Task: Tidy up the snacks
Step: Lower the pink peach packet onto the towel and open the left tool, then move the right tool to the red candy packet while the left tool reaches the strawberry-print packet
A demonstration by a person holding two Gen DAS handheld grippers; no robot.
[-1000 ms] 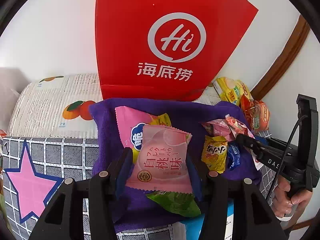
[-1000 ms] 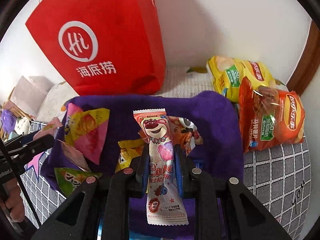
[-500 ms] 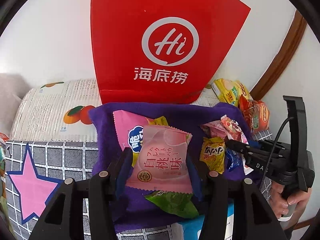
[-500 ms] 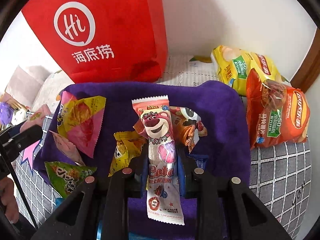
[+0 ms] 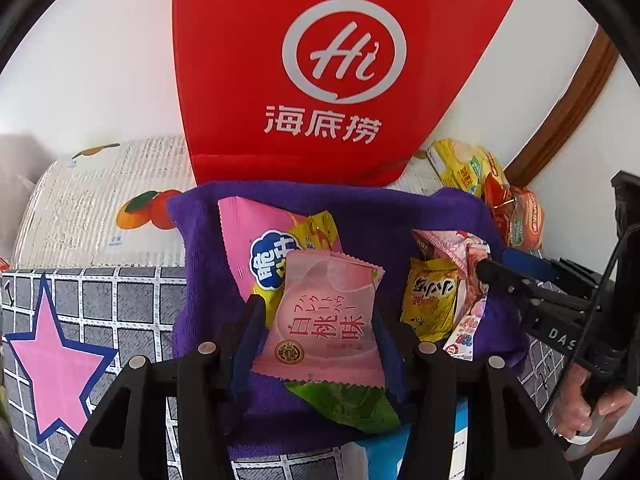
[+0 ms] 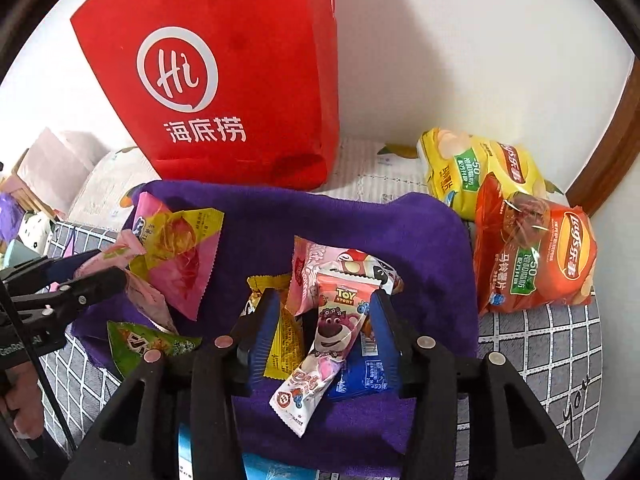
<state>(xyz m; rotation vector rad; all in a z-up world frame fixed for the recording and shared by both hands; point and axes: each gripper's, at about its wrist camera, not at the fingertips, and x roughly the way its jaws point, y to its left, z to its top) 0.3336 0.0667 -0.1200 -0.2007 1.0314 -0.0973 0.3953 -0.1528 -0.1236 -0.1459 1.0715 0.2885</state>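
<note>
Underneath, a purple towel (image 6: 400, 232) covers the grid-patterned cloth (image 6: 540, 340); left jaws grip the peach packet (image 5: 326, 320), right jaws gape.

Left black two-finger gripper with blue pads (image 5: 316, 328): fingers level, pointing forward, jaws closed against both side edges of a pale pink peach-flavour snack packet (image 5: 322, 320), which is held upright between them. Seen in the right view at the left edge (image 6: 64, 284).

Right black two-finger gripper with blue pads (image 6: 324, 328): jaws spread wide, gripping nothing. Seen in the left view at the right edge (image 5: 516, 276), with the person's hand (image 5: 584, 404) wrapped around its handle.
</note>
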